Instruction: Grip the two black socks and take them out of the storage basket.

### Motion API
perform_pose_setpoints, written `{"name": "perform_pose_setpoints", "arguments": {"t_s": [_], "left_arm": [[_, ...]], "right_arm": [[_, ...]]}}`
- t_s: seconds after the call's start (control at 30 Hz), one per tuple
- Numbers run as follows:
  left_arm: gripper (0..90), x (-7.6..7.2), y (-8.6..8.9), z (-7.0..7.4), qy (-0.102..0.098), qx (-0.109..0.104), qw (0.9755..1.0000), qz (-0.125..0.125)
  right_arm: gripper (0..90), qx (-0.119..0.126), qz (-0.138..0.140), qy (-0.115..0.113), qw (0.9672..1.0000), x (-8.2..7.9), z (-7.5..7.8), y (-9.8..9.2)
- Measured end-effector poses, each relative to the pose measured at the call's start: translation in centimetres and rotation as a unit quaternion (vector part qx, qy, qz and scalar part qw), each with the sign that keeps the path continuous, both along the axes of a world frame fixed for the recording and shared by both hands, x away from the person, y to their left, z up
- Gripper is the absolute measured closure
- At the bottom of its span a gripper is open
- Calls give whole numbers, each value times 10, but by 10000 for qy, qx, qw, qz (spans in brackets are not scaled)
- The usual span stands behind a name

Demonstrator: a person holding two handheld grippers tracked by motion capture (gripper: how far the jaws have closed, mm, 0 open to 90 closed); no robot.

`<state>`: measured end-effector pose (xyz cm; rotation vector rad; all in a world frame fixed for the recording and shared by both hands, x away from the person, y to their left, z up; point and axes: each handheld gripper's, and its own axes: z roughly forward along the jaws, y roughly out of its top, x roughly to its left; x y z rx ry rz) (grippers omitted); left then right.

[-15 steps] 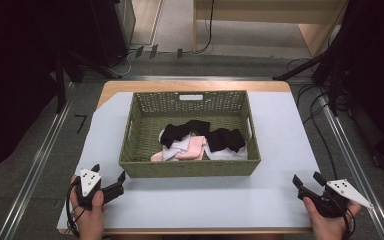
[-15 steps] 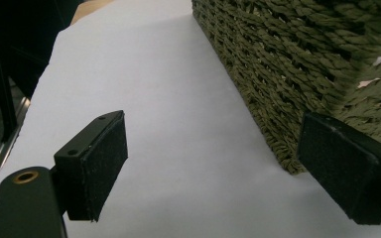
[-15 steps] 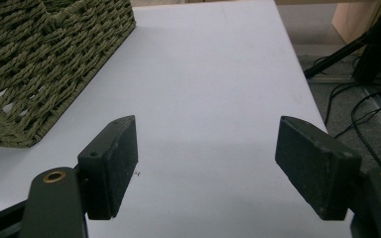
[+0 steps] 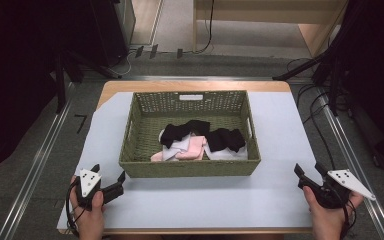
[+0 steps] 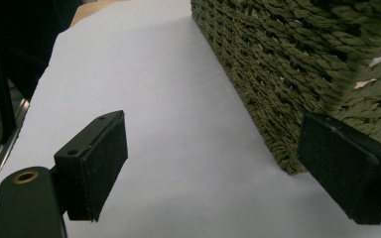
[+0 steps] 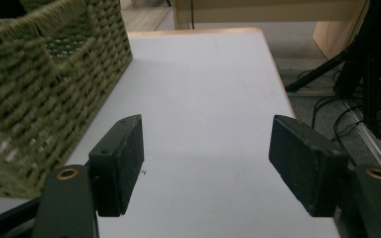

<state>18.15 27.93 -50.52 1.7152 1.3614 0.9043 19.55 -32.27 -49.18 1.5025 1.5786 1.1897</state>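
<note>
I see a green woven basket (image 4: 190, 167) ahead of and between my left tongs (image 4: 109, 171) and right tongs (image 4: 308, 169), standing on a white sheet (image 4: 205, 200). Inside lie black cloths (image 4: 185, 131), a pink cloth (image 4: 192, 148) and a white cloth (image 4: 172, 150). Cables (image 4: 325, 125) trail on the floor beyond the right tongs.

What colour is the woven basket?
Olive green; the basket shows best in the high view, weave close up in the left gripper view.

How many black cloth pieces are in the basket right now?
2 visible: one black piece at centre-left of the basket, another to its right, both lying over pink and white pieces. More may be hidden underneath.
</note>
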Motion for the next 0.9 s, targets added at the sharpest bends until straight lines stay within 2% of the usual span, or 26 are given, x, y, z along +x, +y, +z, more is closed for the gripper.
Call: {"name": "perform_pose_setpoints", "arguments": {"t_s": [0.27, 0.6, 0.63, 0.67, 0.7, 0.73, 0.9], "left_arm": [[138, 0, 1, 0, 11, -31, 10000, -18], [138, 0, 1, 0, 30, -53, 10000, -9], [138, 0, 1, 0, 30, -53, 10000, -9], [138, 0, 1, 0, 33, -53, 10000, -11], [138, 0, 1, 0, 33, -53, 10000, -11], [138, 0, 1, 0, 34, -56, 10000, -8], [138, 1, 2, 0, 21, -84, 10000, -16]], "right_arm": [[310, 9, 165, -194, 9997, 13, 27, 22], [348, -85, 437, -374, 9983, 41, 67, 61], [348, -85, 437, -374, 9983, 41, 67, 61], [363, -98, 521, -356, 9980, 48, 75, 72], [363, -98, 521, -356, 9980, 48, 75, 72], [376, -112, 577, -327, 9977, 55, 80, 81], [392, -147, 669, -273, 9973, 69, 86, 101]]}}
